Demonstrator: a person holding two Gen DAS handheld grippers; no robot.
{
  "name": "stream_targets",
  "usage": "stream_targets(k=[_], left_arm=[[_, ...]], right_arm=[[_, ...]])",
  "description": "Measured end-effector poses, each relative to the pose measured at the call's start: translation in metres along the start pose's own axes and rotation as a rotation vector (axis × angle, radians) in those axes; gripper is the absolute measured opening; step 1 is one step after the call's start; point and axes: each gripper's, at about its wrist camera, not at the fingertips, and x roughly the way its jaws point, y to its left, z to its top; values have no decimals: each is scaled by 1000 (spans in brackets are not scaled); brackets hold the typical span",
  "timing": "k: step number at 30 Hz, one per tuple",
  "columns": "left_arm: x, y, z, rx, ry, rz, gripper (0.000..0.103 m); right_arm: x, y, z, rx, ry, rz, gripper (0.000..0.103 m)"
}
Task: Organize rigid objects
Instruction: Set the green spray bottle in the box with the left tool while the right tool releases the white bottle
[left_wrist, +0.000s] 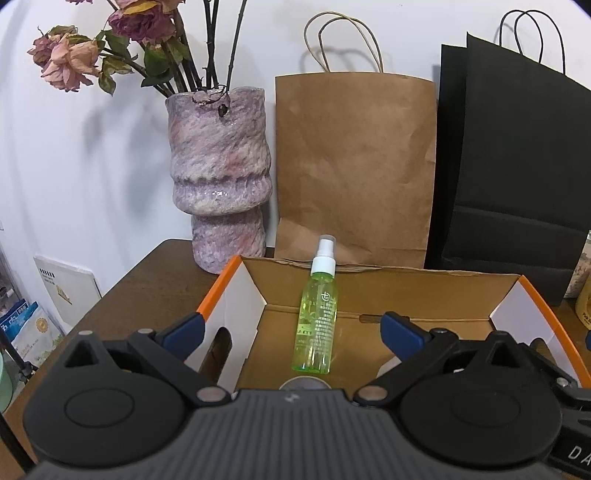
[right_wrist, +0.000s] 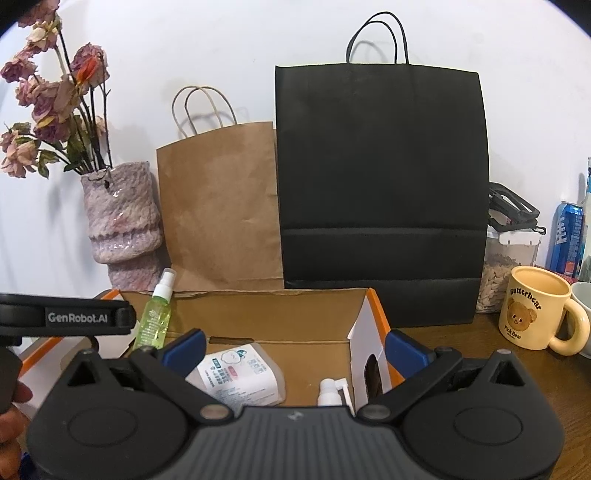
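It looks like a home, probably a living-room side table: a vase (left_wrist: 219, 173) of dried roses (left_wrist: 70, 62), paper bags (right_wrist: 221, 206) against a white wall, a bear mug (right_wrist: 535, 310), a snack jar (right_wrist: 506, 266).

Left wrist cam sits low behind its gripper, close over the near left part of the open cardboard box with orange rim (left_wrist: 218, 286), tilted down toward the back wall. Right wrist cam: same pose, over the box's right half. Both see the green spray bottle (left_wrist: 317, 317), mottled purple vase (left_wrist: 221, 173), brown paper bag (left_wrist: 354, 166) and black paper bag (left_wrist: 517, 166).
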Motion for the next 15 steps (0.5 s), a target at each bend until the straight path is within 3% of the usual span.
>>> stream_targets(k=[15], left_arm=[[-36, 0, -13, 66, -30, -39, 103]], right_arm=[[-29, 0, -8, -9, -5, 9, 103]])
